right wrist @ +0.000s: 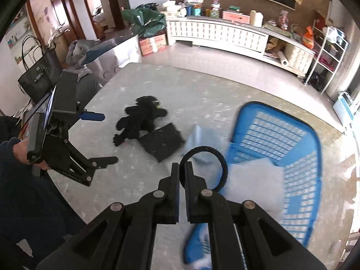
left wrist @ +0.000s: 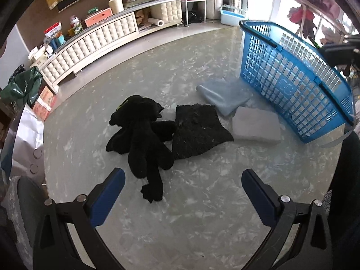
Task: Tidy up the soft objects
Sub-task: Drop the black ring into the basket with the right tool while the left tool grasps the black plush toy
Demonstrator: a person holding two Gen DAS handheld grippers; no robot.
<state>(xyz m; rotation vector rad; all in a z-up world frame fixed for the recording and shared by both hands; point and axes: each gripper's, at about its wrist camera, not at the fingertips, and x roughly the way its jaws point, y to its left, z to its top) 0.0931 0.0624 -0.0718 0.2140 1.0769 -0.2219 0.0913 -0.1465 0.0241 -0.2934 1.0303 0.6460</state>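
We are holding our left gripper [left wrist: 183, 178] wide open above the marbled table [left wrist: 202, 213], its blue-padded fingers [left wrist: 108, 193] spread far apart with nothing between them. Just ahead of its left finger, a black plush toy [left wrist: 140, 132] is lying sprawled on the table, one limb reaching back toward the gap between the fingers. Ahead and slightly to the right, a black knitted cloth [left wrist: 198, 130] is lying flat, touching the plush toy. Further ahead and to the right, a light blue folded cloth [left wrist: 222, 95] and a grey folded cloth [left wrist: 256, 123] are resting side by side, both just beside the wall of a blue plastic basket [left wrist: 292, 78].

Our right gripper [right wrist: 182, 168] is pinching almost fully closed on a black ring-shaped band [right wrist: 222, 164], which is looping out ahead and to the right of the fingertips. Below and right of this gripper, the blue basket [right wrist: 281, 139] is blurred. The grey cloth [right wrist: 254, 180] is showing just beyond the band, and the light blue cloth [right wrist: 202, 137] lies ahead of it. To the far left, we are seeing our left gripper [right wrist: 102, 137] open over the table.
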